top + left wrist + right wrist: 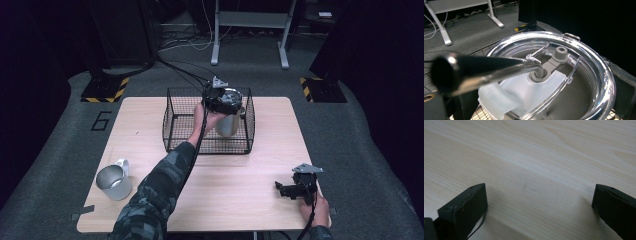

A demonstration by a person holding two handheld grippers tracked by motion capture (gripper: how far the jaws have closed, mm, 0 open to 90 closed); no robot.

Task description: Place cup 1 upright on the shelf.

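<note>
Holding the left gripper (223, 100) over the basket (172, 131), I have the tumbler (227, 125) right at its fingers, lid (584, 67) and straw (484, 67) just ahead; I cannot tell their gap. Lowering or lifting comes next, I judge, keeping it upright. Right gripper (539, 207) rests on the table (536, 157), fingers wide, empty.

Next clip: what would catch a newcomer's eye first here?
The steel tumbler with its clear lid stands out, held inside the black wire basket at the table's far middle by the left gripper. A metal straw pokes into the lid. A second steel cup sits near the left front corner.
</note>
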